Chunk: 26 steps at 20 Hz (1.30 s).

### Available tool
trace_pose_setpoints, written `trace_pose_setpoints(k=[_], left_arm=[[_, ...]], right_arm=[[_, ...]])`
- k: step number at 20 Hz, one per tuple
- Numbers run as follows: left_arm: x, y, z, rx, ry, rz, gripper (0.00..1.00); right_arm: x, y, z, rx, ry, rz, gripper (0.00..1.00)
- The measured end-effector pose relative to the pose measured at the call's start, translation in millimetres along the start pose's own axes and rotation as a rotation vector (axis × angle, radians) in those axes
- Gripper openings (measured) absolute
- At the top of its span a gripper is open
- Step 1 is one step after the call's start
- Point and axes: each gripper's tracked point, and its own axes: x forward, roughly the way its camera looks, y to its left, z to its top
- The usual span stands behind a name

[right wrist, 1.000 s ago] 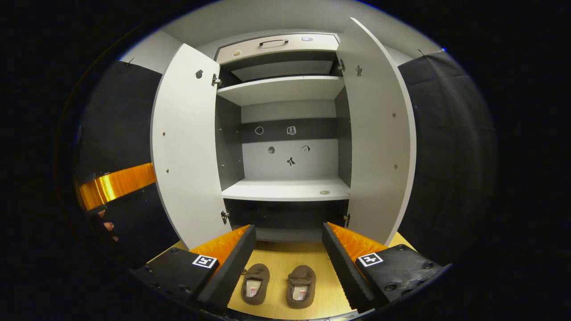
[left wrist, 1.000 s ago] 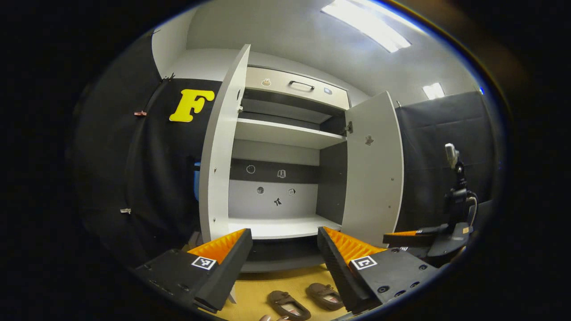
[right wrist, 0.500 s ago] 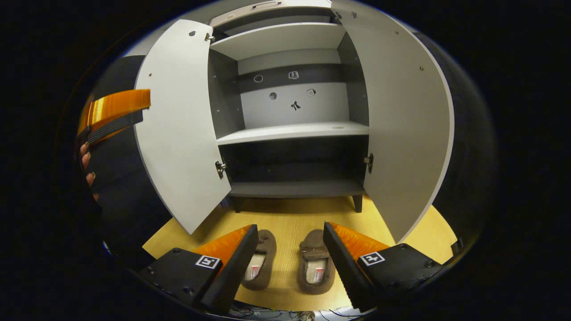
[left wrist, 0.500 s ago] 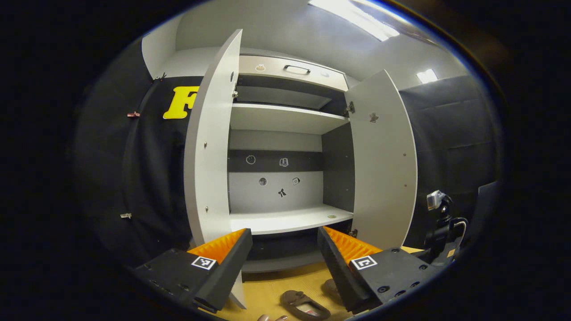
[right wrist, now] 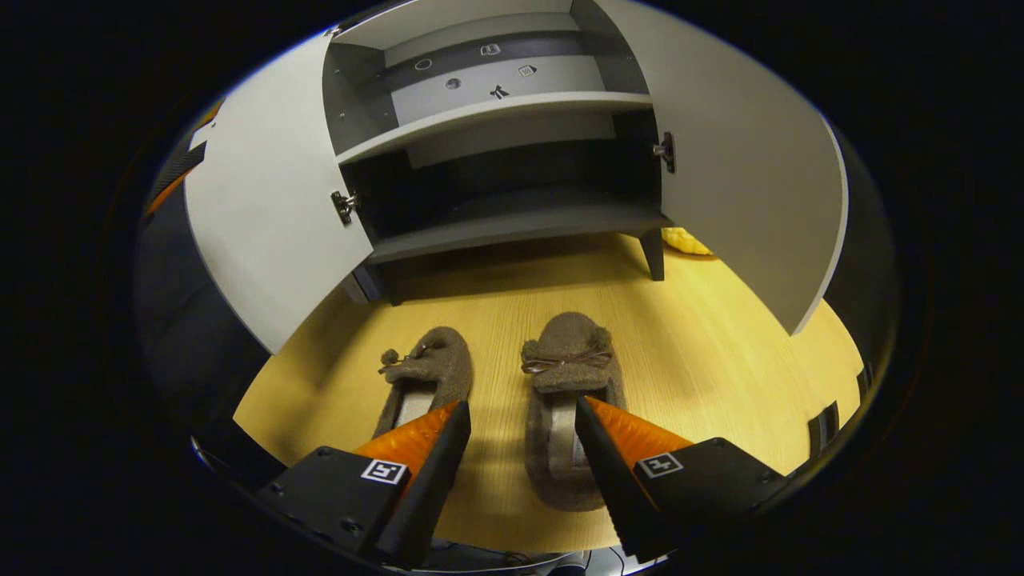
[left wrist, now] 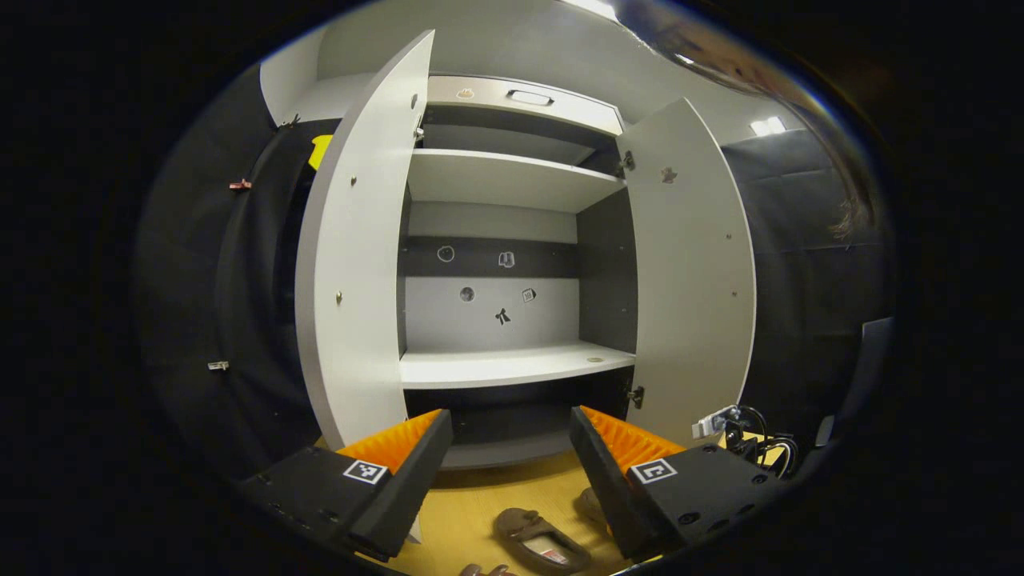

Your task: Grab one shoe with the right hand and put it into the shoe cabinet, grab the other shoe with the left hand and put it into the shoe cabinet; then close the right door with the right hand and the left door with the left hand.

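Note:
Two brown fuzzy slippers lie side by side on the wooden floor in front of the cabinet. In the right gripper view the right slipper point(right wrist: 566, 376) sits just ahead of my open right gripper point(right wrist: 522, 416), with its right finger over the slipper's heel; the left slipper point(right wrist: 424, 376) lies beside the left finger. The white shoe cabinet point(right wrist: 496, 120) stands with both doors swung wide. In the left gripper view my left gripper point(left wrist: 510, 424) is open and empty, held higher, facing the cabinet point(left wrist: 512, 368); one slipper point(left wrist: 538, 540) shows below between its fingers.
The left door point(left wrist: 352, 264) and right door point(left wrist: 692, 272) flank the opening. The right gripper's camera and cables point(left wrist: 748, 436) show low at the right. The cabinet's dark bottom shelf point(right wrist: 512, 224) is bare. Something yellow point(right wrist: 688, 240) lies behind the right leg.
The right gripper has dropped and tilted down toward the slippers, which now loom larger between its fingers. The left gripper has shifted slightly, the cabinet growing a little in its view.

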Motion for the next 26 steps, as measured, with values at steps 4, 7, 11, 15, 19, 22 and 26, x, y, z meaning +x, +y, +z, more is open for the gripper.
trace_pose_setpoints(k=[4,7,11,15,19,22,26], left_arm=[[4,1,-27,-0.008,0.044,0.022,0.94],[8,1,-44,-0.025,0.069,0.038,0.95],[16,1,-56,-0.040,0.091,0.057,0.95],[24,-1,-64,-0.069,0.114,0.067,0.95],[29,-1,-67,-0.052,0.134,0.067,0.95],[29,2,-62,-0.052,0.128,0.079,0.95],[26,8,-60,-0.065,0.126,0.101,0.95]], right_arm=[[27,-6,-12,-0.019,0.012,-0.002,0.81],[47,-3,-13,-0.038,0.020,0.014,0.72],[70,-7,-14,-0.051,0.033,0.004,0.64],[87,-14,-10,-0.069,0.043,-0.014,0.54],[99,-20,-8,-0.113,0.053,-0.038,0.45],[104,-21,-6,-0.123,0.056,-0.048,0.28],[116,-25,-7,-0.150,0.070,-0.039,0.28]])
